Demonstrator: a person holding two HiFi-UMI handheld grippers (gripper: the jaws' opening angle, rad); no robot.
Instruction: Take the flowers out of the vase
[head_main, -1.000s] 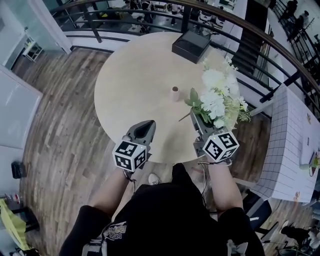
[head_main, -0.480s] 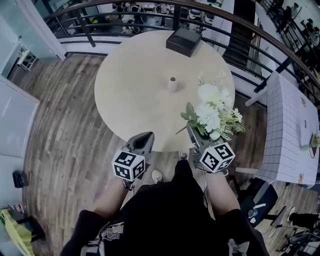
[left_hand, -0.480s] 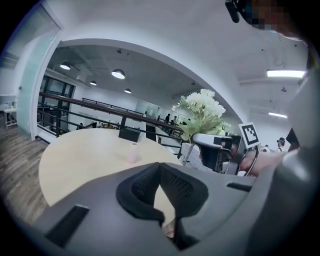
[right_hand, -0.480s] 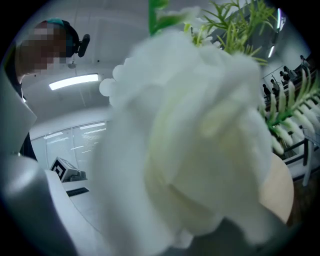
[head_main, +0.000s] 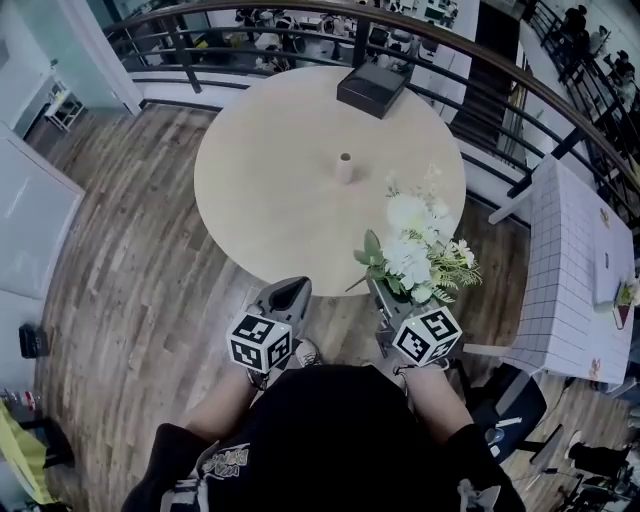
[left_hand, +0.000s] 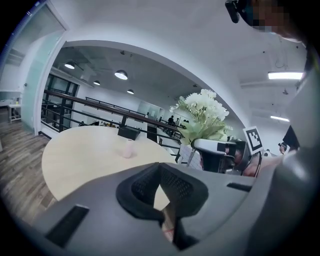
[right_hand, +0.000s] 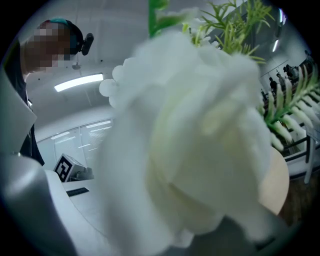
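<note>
A small pinkish vase (head_main: 345, 167) stands by itself near the middle of the round table (head_main: 250, 200); the left gripper view shows the vase (left_hand: 128, 148) too. My right gripper (head_main: 378, 288) is shut on the stems of a bunch of white flowers (head_main: 415, 240) with green leaves, held beyond the table's near edge. The blooms (right_hand: 200, 150) fill the right gripper view and hide its jaws. My left gripper (head_main: 292, 290) is shut with nothing in it, left of the right one and near the table's edge. In its own view its jaws (left_hand: 161, 175) meet, and the flowers (left_hand: 202, 117) show at the right.
A black box (head_main: 372, 88) lies at the table's far edge. A dark curved railing (head_main: 500, 60) runs behind the table. A white gridded table (head_main: 565, 270) stands at the right. Wooden floor (head_main: 130, 260) surrounds the round table.
Both grippers have drawn back toward the person, off the table's near edge. The flowers came along in the right gripper, farther from the vase, which stays put.
</note>
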